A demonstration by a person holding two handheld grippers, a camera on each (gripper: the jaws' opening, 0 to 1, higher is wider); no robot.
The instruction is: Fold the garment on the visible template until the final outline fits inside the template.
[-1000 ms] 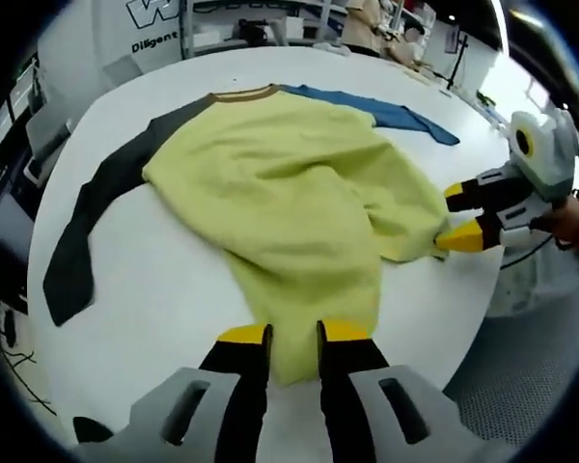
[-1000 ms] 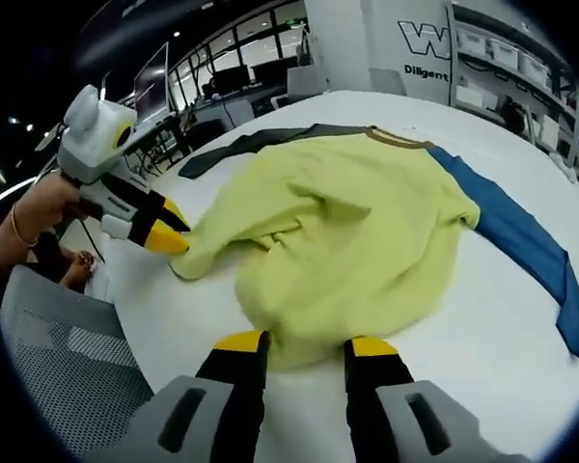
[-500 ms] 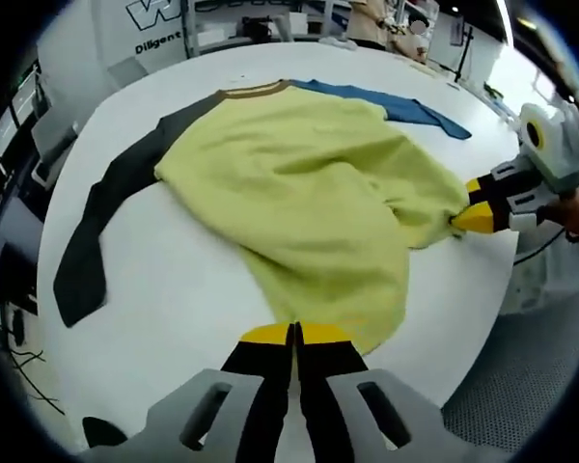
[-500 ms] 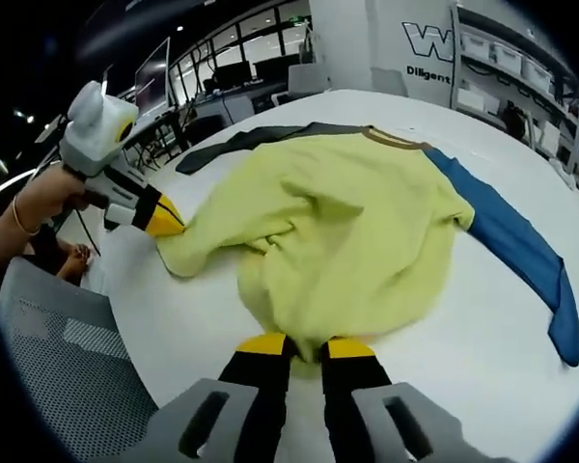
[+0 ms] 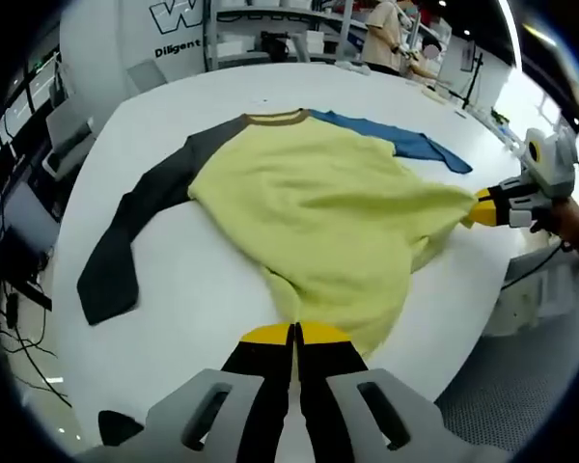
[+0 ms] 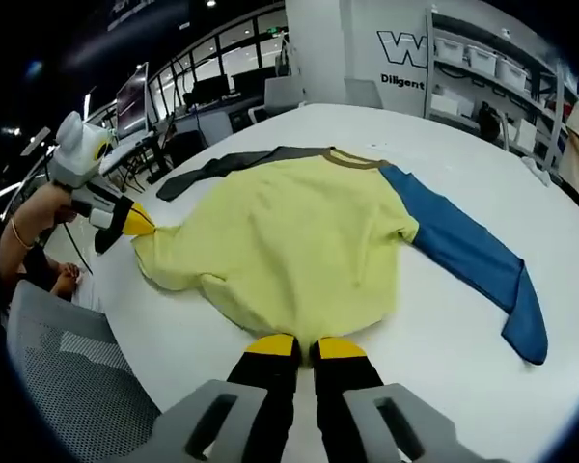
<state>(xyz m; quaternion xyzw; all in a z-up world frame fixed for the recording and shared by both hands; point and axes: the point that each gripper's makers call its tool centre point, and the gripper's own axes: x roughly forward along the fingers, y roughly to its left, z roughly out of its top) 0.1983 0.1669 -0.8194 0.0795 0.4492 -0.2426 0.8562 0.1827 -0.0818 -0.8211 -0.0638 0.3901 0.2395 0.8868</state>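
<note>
Pinching the hem, both grippers, left (image 5: 294, 333) and right (image 6: 306, 344), clamp the shirt (image 5: 318, 217). Soft and limp (light, too), it sags between holds, so gripping corners on the table (image 5: 174, 309) suits best.

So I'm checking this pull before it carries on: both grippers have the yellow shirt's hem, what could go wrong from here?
The left gripper and right gripper are shut on the hem of the shirt, near the table edge; pulling further may drag cloth off it. The body is rumpled, so creases might get folded in. The blue sleeve and dark sleeve lie spread wide and could trail.
</note>
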